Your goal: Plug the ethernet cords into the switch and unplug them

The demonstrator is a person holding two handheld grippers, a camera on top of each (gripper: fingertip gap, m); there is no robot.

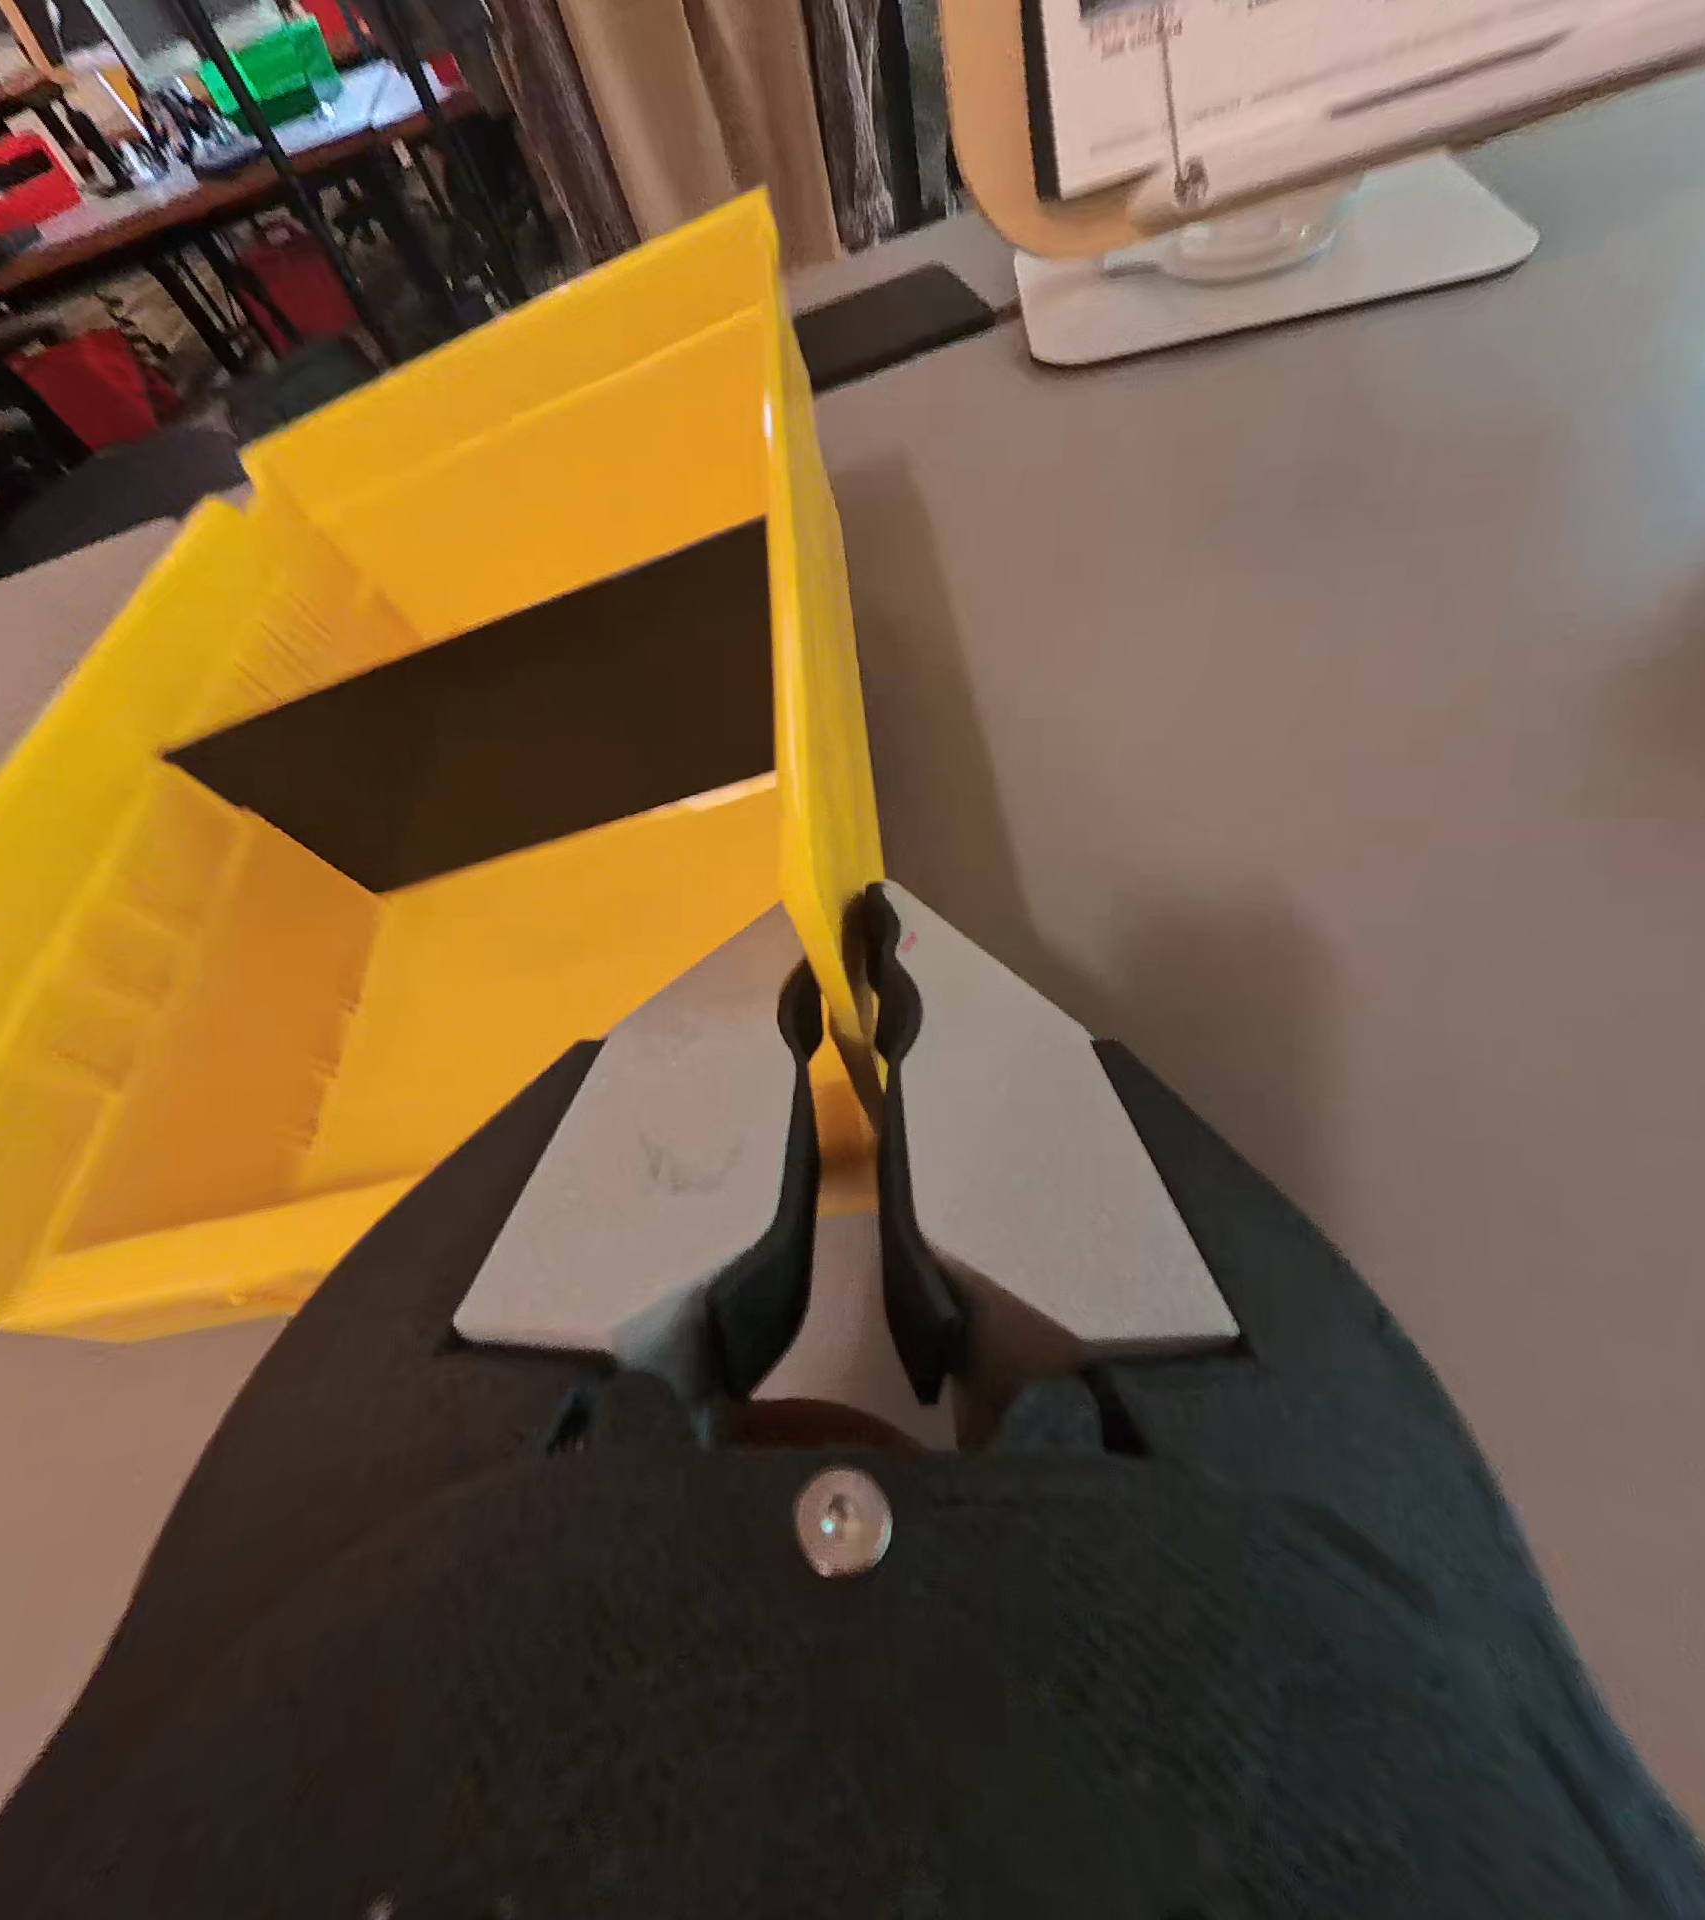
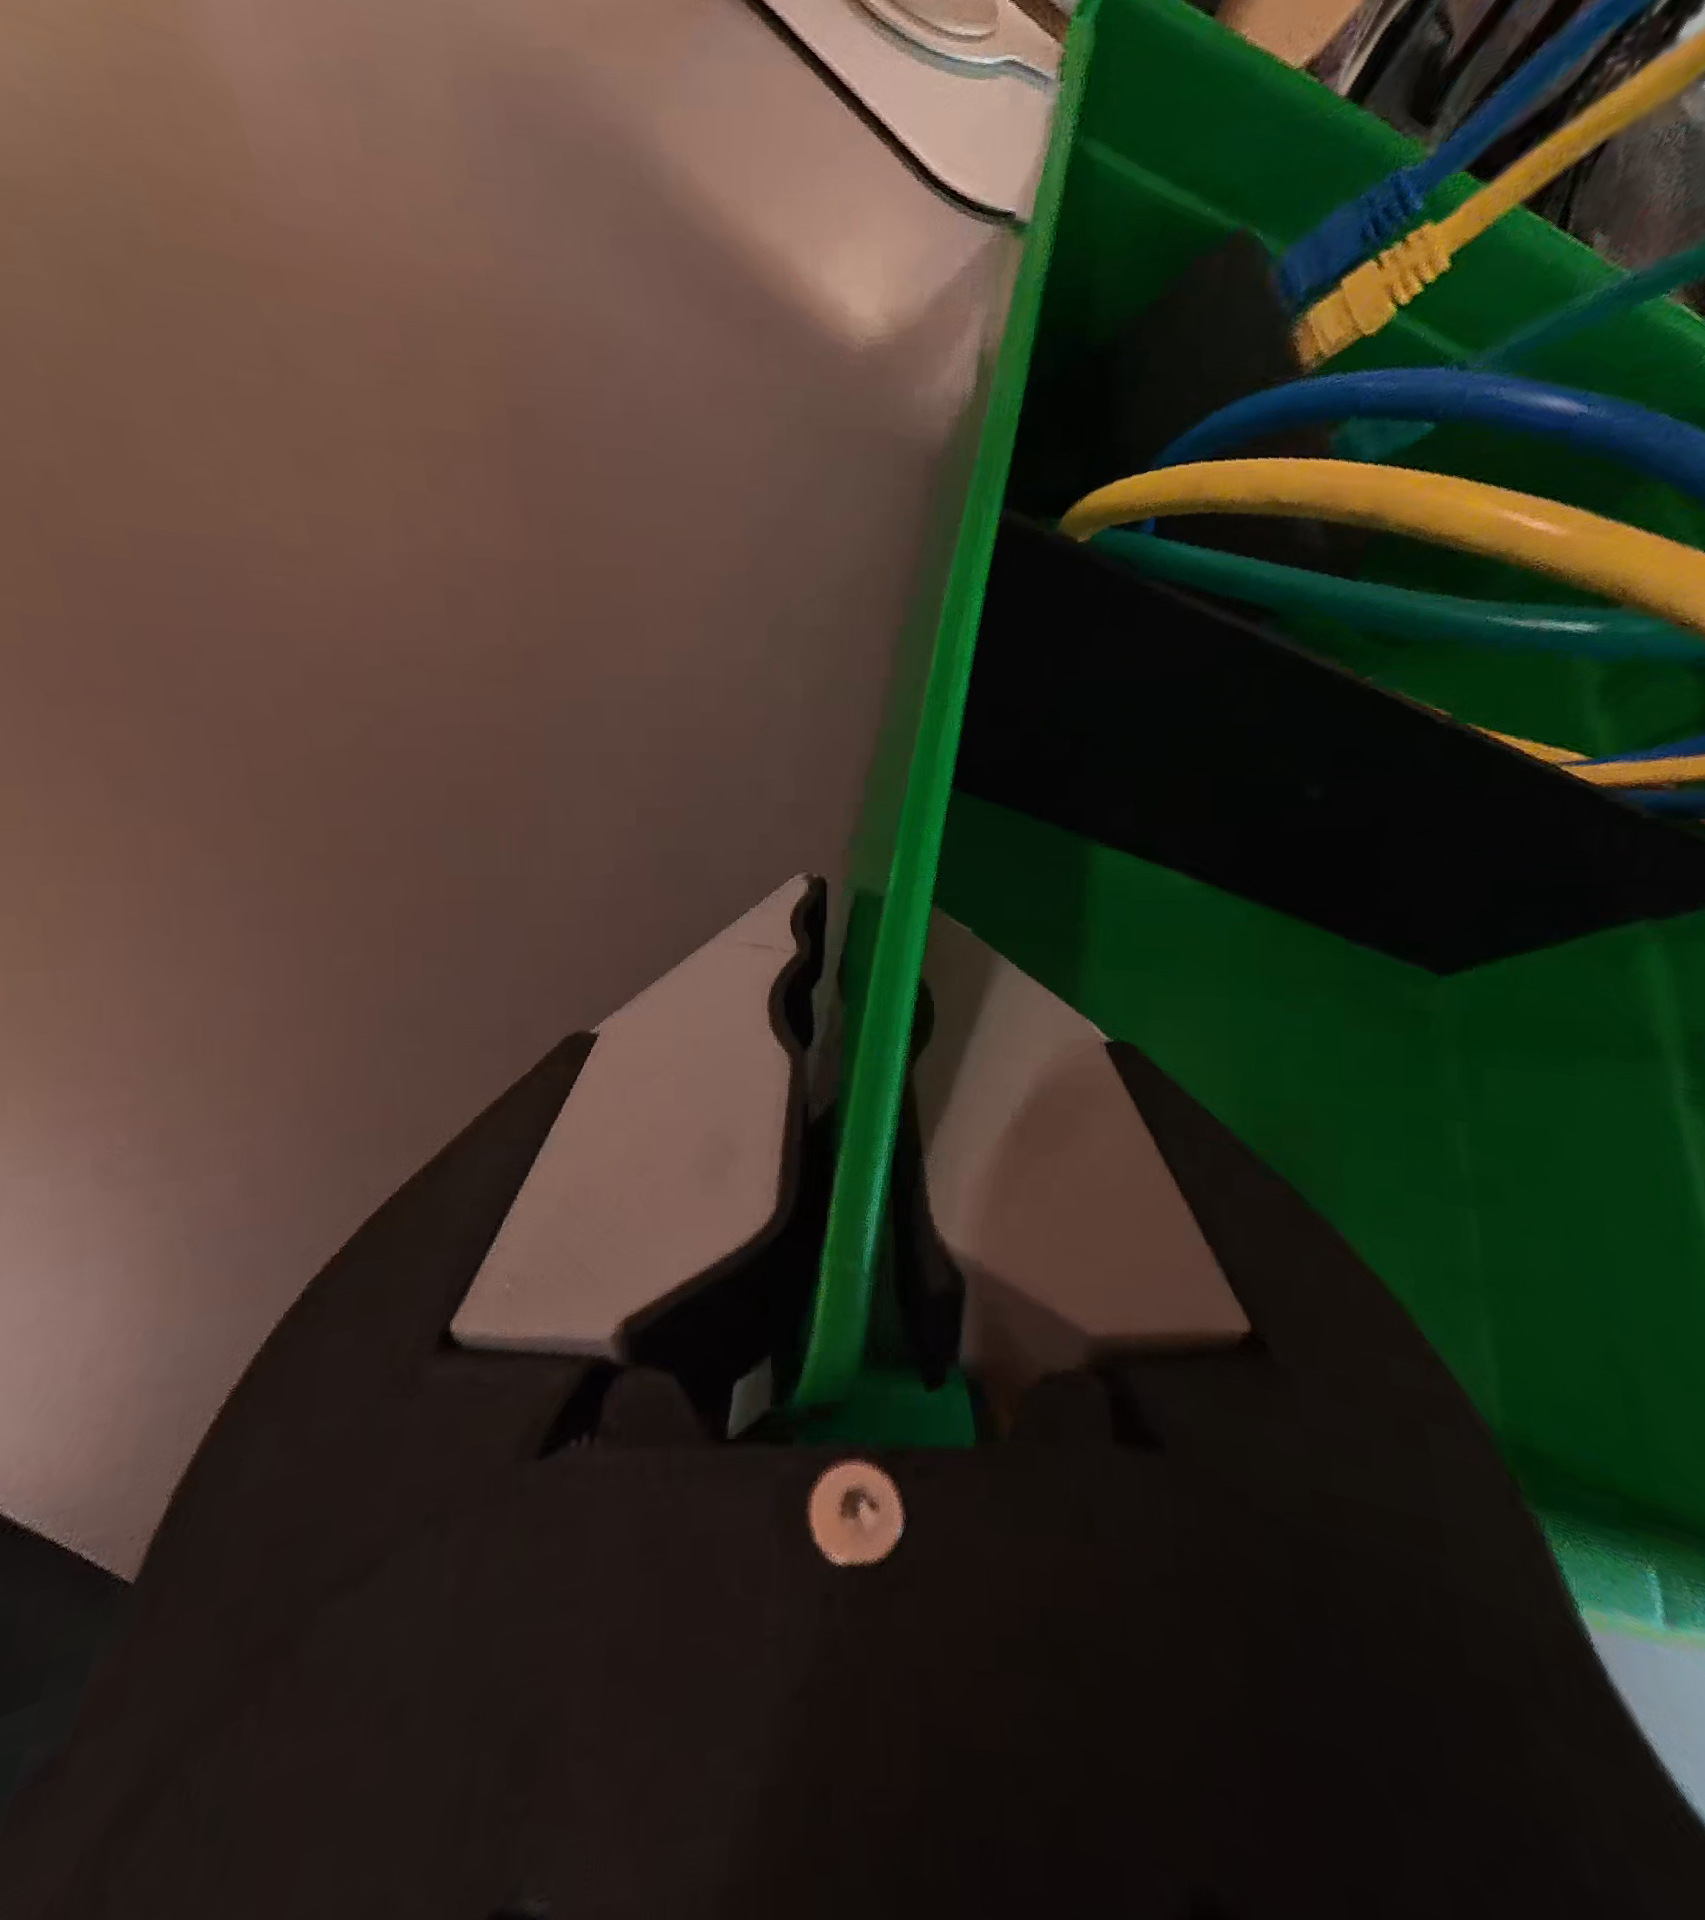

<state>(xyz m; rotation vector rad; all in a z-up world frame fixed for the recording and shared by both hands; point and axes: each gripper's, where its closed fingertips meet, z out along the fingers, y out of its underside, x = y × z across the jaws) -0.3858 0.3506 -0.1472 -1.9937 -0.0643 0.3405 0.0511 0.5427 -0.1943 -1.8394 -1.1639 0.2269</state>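
- The left gripper [image 1: 853,997] is clenched on the near corner of the right wall of a yellow bin [image 1: 557,499], which sits tilted over the grey table [image 1: 1347,831].
- That bin looks empty except for a black divider [image 1: 515,717]; no cords show in it.
- The right gripper [image 2: 863,997] is clamped on the left wall of a green bin [image 2: 1554,1247], the wall running deep between its jaws.
- The cords lie in the green bin behind a black divider [image 2: 1295,769]: a blue cord [image 2: 1513,400], a yellow cord [image 2: 1450,509] and a green cord [image 2: 1399,603], looped loosely.
- Two plugs, blue [image 2: 1347,234] and yellow [image 2: 1367,301], point at a dark block [image 2: 1201,332], possibly the switch; too blurred to say whether they are seated.
- The cords should be light, springy and smooth-jacketed, prone to slipping; best gripped at the stiff ribbed boot behind the plug, sparing the fragile latch.
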